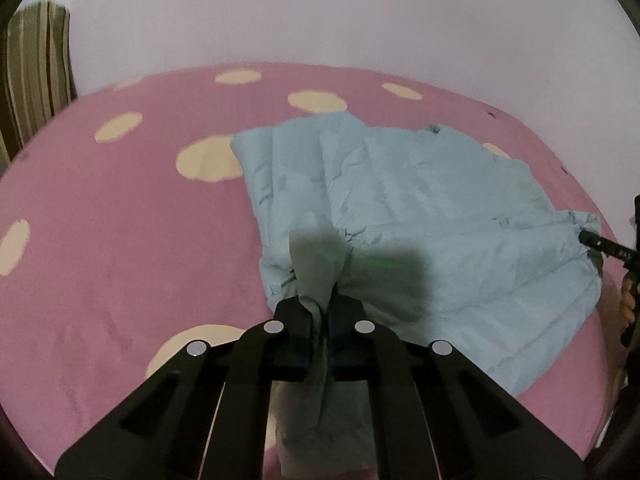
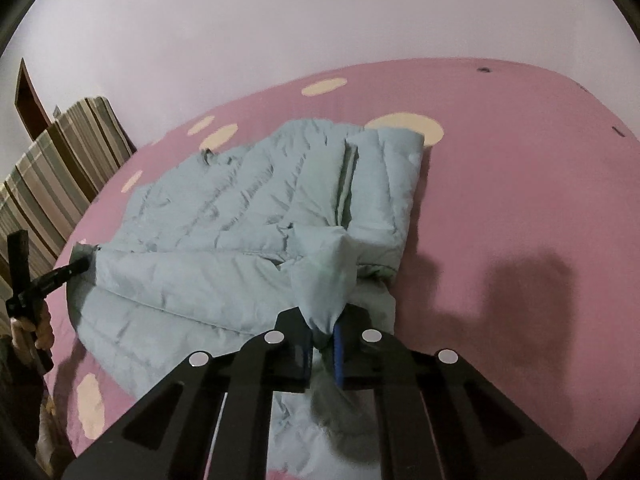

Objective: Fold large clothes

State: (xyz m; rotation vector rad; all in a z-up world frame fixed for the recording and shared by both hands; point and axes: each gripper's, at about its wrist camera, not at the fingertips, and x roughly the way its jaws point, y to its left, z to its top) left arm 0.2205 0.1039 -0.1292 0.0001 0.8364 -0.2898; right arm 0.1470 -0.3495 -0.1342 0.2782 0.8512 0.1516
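A padded jacket (image 1: 420, 208) lies spread on the bed (image 1: 120, 220), its near hem lifted off the cover at both corners — the left tongs (image 1: 329, 304) pinch the left corner, the right tongs (image 2: 326, 320) the right one. Behind the bed stands a wall (image 1: 320, 20); a striped mattress (image 2: 60, 168) leans at far left.

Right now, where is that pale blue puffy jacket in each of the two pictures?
Left wrist view: the jacket fills the centre and right, a corner pinched in the left gripper.
Right wrist view: the jacket fills the centre and left, a corner pinched in the right gripper.
Shared landmark: the striped curtain.
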